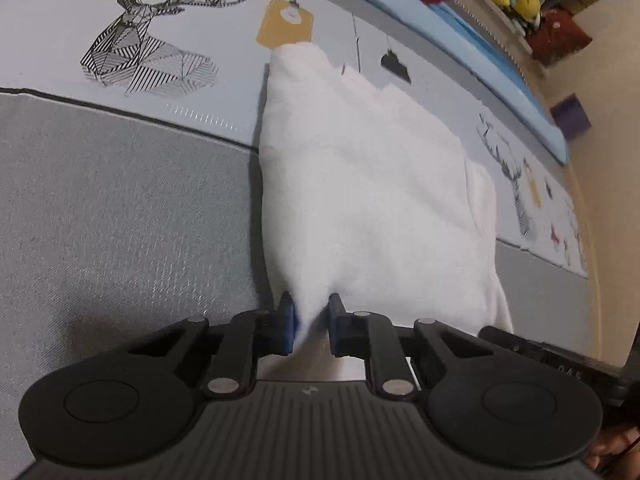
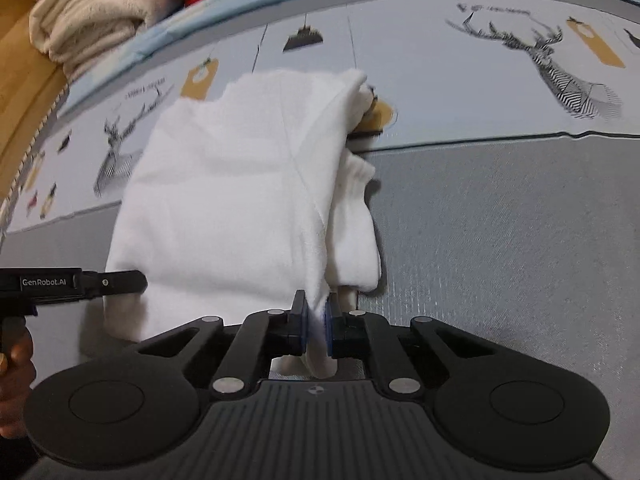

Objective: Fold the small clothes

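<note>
1. Grey bedspread [image 1: 120, 208] with deer prints is lying under everything.
2. Left gripper [image 1: 311, 322] is pinching the near-left corner of the white garment [image 1: 360, 184].
3. Right gripper [image 2: 317, 322] is clamping its near-right corner.
4. Garment is lying part-folded, soft and crumpled, on the bedspread.

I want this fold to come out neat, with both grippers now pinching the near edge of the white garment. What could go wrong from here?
1. The left gripper seems to hold only a small corner of the white garment; it could slip free when lifted.
2. The right gripper pinches a bunched edge, while a loose sleeve hangs beside it and may flop out of the fold.
</note>
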### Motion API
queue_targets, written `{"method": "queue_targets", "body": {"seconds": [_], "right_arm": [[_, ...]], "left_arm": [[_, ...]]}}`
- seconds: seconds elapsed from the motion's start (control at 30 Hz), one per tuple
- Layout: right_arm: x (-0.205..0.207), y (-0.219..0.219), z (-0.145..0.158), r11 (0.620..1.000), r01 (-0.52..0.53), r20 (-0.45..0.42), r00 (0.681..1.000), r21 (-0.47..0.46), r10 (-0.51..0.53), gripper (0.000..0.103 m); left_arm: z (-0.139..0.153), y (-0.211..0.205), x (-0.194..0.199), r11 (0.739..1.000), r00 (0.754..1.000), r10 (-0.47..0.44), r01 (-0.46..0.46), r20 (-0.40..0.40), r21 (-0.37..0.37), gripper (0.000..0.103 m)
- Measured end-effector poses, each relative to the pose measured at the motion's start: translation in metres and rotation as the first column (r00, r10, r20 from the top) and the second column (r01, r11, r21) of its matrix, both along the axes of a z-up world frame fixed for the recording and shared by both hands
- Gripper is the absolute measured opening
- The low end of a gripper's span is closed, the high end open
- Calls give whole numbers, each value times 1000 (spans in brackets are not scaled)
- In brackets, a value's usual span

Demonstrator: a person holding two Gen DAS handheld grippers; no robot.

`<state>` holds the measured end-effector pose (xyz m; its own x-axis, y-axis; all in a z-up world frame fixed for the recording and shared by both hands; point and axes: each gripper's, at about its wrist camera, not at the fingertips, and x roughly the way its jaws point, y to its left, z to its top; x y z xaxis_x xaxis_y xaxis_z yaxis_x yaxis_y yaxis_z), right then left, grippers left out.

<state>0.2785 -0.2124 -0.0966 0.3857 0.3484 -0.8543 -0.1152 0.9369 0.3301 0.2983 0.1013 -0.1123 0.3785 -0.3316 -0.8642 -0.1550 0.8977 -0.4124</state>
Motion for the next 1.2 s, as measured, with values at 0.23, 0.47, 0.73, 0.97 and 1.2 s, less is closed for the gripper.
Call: {"method": "queue_targets", "body": {"seconds": [0.23, 0.47, 0.73, 0.97, 1.2], "right_arm": [[-4, 3, -7, 996, -15, -47, 999, -92, 11, 31], [-23, 2, -11, 947, -32, -72, 997, -320, 10, 43], [-90, -22, 78, 958, 192, 382, 919, -212, -99, 56], [-166, -27, 114, 964, 254, 553, 816, -80, -169, 69], [-227, -17, 124, 965, 255, 618, 768, -58, -166, 71]], "left_arm": [[4, -15, -7, 986, 996, -91, 94, -25, 135, 32], [15, -13, -28, 956, 993, -118, 114, -2, 271, 62], [95, -39, -94, 855, 940, -150, -32, 306, 517, 96], [144, -74, -151, 855, 890, -145, -108, 433, 507, 103], [164, -91, -232, 860, 839, -169, -131, 517, 493, 103]]}}
